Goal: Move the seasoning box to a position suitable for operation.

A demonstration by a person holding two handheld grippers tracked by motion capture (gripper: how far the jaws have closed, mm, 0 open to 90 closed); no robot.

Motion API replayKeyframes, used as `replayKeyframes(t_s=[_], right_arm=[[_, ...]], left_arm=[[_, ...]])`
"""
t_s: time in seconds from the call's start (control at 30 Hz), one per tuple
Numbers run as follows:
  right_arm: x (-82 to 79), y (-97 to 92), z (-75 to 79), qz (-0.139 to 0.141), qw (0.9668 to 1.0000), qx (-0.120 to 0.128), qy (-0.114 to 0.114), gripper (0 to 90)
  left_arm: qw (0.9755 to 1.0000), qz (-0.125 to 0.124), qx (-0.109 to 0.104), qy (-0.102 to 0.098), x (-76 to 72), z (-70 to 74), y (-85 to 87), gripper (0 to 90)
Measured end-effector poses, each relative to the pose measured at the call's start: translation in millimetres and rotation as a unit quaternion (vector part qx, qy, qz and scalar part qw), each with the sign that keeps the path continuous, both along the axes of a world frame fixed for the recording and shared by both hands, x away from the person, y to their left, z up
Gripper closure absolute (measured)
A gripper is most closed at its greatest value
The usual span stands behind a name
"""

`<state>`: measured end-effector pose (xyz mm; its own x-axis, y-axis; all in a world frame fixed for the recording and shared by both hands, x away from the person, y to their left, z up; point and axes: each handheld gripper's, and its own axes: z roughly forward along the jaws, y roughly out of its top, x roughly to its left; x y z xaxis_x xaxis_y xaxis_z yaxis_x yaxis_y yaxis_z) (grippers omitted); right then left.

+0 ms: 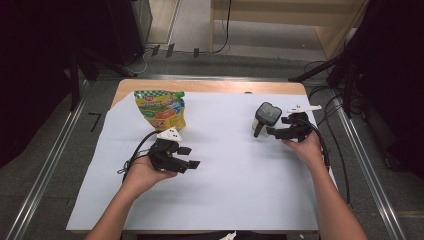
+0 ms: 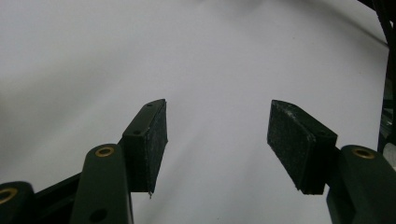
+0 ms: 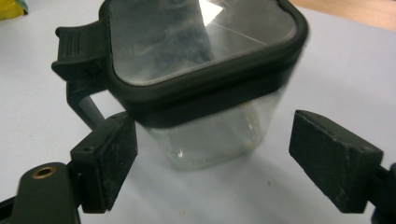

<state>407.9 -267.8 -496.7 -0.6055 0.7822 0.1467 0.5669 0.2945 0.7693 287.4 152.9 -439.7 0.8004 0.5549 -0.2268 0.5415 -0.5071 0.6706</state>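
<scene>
A person is sitting at the table [image 1: 210, 86], which is lying under a white sheet [image 1: 225, 170], and is holding 2 grippers over it. The left gripper [image 1: 189, 157] is hovering over the near-left part of the sheet, just in front of a yellow and green snack pouch [image 1: 161, 108] that is standing toward the far left. In the left gripper view its jaws are standing wide apart with nothing but bare sheet showing between the pads [image 2: 152, 144].

The right gripper [image 1: 271, 132] is sitting at the far right, pointing at a clear square container [image 1: 265, 119] with a black-rimmed lid [image 3: 201, 42] and a latch tab [image 3: 77, 46] on one side. In the right gripper view the jaws are spread open, one on each side of the container's lower body; the left pad [image 3: 112, 161] is lying close beside the wall, though I cannot tell whether it is touching, and the right pad is standing clear of it. The container is resting upright on the sheet, and it is looking empty, though the glare on the lid is making that hard to judge.
</scene>
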Motion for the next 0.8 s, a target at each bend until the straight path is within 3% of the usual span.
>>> replayKeyframes(t_s=[0.27,0.5,0.67,0.8], right_arm=[[11.7,20.0,-5.6,0.013,0.9987,-0.025,-0.042,11.7],[16.7,25.3,-12.9,0.004,0.9992,-0.005,-0.039,11.1],[12.7,31.8,-11.0,-0.020,0.9996,0.006,-0.020,11.9],[11.8,32.8,-12.3,-0.020,0.9993,0.013,-0.027,12.4]], left_arm=[[1.0000,0.001,0.004,-0.003,-2.0,-1.6,-2.0,39.5],[1.0000,-0.005,0.006,0.000,-2.6,-3.5,-5.3,39.4],[1.0000,-0.003,0.003,0.001,-1.9,-3.3,-4.1,39.4],[1.0000,-0.002,0.002,0.002,-1.9,-3.4,-5.0,39.4]])
